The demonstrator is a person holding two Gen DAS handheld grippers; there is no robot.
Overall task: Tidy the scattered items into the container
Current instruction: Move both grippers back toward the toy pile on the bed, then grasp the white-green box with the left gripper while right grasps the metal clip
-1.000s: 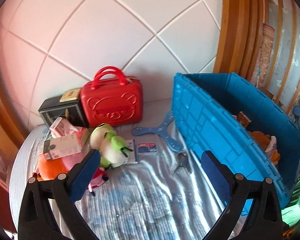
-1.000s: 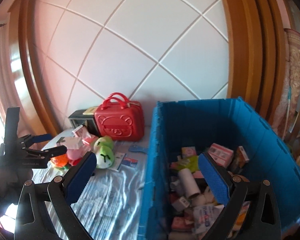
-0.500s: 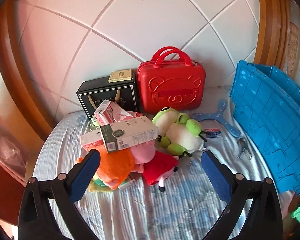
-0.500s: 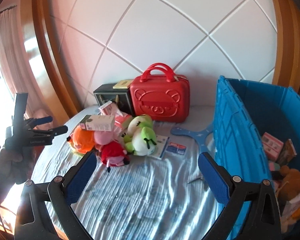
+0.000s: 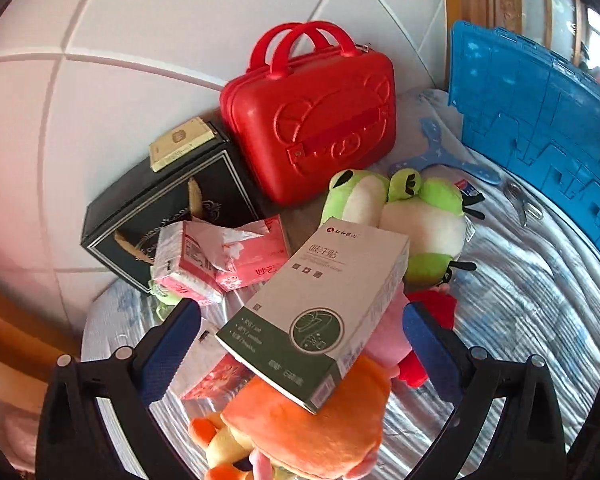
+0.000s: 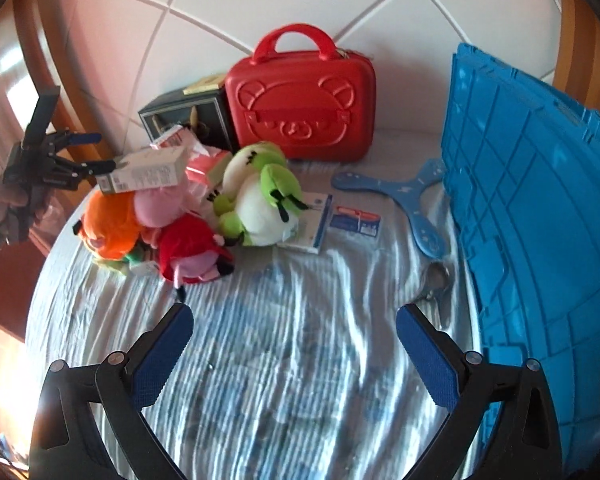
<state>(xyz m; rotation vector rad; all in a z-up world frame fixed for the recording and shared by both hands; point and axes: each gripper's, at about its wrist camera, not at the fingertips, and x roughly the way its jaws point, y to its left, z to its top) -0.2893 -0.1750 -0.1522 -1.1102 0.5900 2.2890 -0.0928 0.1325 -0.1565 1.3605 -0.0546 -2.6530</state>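
Observation:
A blue plastic crate [image 6: 540,240] stands at the right; it also shows in the left wrist view [image 5: 540,128]. A heap of items lies at the left: a white and green box [image 5: 320,312] on top of an orange plush [image 5: 308,432], a green frog plush [image 5: 416,216], a red plush [image 6: 192,252], and pink packets [image 5: 228,256]. My left gripper [image 5: 300,352] is open with the white and green box between its fingers; it also shows from the side in the right wrist view [image 6: 96,152]. My right gripper [image 6: 296,352] is open and empty above the bedsheet.
A red case [image 6: 300,112] and a black box [image 5: 172,208] stand against the white padded wall. A blue boomerang [image 6: 416,196], a card [image 6: 356,220], a booklet [image 6: 312,224] and a metal tool [image 6: 436,280] lie on the sheet beside the crate.
Both grippers swung left, away from the crate. My left gripper moved in close over the heap, so the white and green box now sits between its open fingers.

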